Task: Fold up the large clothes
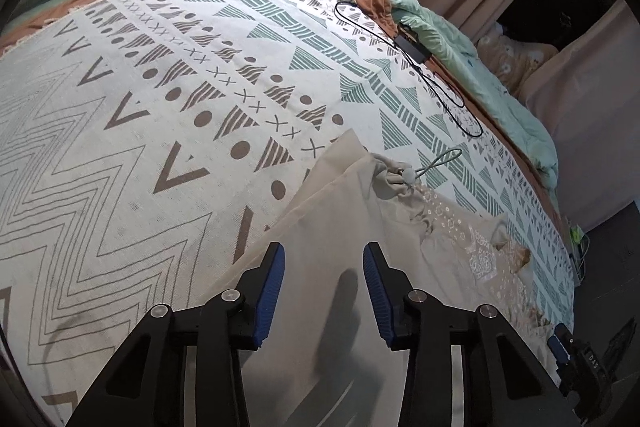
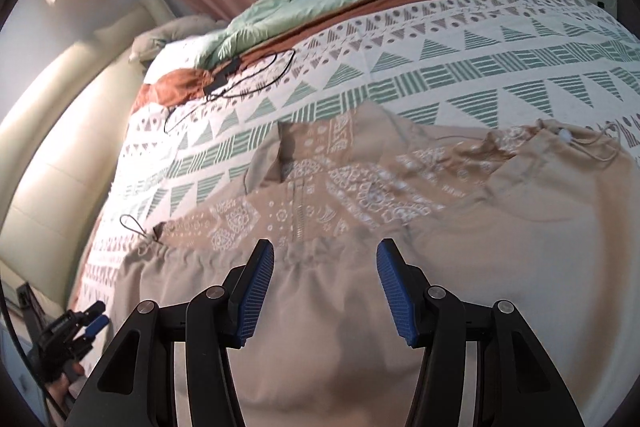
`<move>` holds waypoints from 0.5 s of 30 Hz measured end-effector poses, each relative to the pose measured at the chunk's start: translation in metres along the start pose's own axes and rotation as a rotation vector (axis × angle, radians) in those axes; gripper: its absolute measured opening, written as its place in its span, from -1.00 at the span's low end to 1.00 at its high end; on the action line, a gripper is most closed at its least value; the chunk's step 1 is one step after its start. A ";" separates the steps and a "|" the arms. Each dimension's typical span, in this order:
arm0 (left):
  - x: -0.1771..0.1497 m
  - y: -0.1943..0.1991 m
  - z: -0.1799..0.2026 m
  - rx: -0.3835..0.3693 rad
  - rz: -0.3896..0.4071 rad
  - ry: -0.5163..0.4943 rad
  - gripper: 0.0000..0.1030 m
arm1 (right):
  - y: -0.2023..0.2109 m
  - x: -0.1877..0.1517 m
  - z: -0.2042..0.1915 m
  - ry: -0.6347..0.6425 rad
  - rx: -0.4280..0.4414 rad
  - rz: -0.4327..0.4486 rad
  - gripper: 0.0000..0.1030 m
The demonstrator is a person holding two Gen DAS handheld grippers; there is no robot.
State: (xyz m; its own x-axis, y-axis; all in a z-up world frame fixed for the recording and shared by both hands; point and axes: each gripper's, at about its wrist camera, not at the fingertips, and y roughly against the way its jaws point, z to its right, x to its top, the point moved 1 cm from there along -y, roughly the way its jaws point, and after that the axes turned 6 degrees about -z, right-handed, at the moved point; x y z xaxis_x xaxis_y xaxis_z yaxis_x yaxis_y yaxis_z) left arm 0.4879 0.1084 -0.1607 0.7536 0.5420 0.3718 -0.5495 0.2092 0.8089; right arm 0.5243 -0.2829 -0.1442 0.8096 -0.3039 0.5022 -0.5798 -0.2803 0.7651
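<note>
Both the left gripper (image 1: 324, 259) and right gripper (image 2: 326, 257) hover wide apart, holding nothing, over the beige garment (image 2: 360, 267) spread on the patterned blanket (image 1: 120, 131).

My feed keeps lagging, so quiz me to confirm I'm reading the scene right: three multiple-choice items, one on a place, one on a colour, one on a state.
1. Where does the black cable lie?
A. On the patterned bedspread, beyond the garment
B. On top of the garment
C. Between the left tool's pads

2. What colour is the plain part of the garment?
A. Navy
B. Beige
C. Red

3. How do the two tools stand?
A. Both shut on cloth
B. Left shut, right open
C. Both open, holding nothing

Answers:
1 A: the black cable loops over the patterned bedspread, clear of the garment.
2 B: the cloth is beige, with a white-printed band.
3 C: the left tool and the right tool each show a wide gap between their blue pads, with nothing pinched.
</note>
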 end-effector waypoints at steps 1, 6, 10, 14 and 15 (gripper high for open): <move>0.000 -0.001 -0.003 -0.003 -0.007 0.008 -0.22 | -0.005 0.000 -0.006 0.015 -0.004 -0.012 0.06; 0.002 0.004 -0.016 0.008 -0.004 0.027 -0.22 | -0.036 -0.003 -0.035 0.092 -0.085 -0.078 0.06; 0.003 0.007 -0.027 0.018 -0.005 0.056 -0.22 | -0.065 -0.006 -0.045 0.136 -0.148 -0.140 0.05; 0.002 0.005 -0.038 0.038 -0.016 0.082 -0.22 | -0.093 -0.006 -0.042 0.160 -0.252 -0.198 -0.10; 0.001 0.005 -0.041 0.043 -0.022 0.085 -0.22 | -0.096 -0.005 -0.043 0.170 -0.271 -0.199 -0.13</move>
State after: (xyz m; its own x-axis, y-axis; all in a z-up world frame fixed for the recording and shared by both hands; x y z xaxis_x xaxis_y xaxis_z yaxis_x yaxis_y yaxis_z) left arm 0.4716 0.1439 -0.1753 0.7311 0.6049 0.3155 -0.5159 0.1877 0.8358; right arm 0.5797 -0.2155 -0.2033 0.9209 -0.1056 0.3751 -0.3825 -0.0609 0.9219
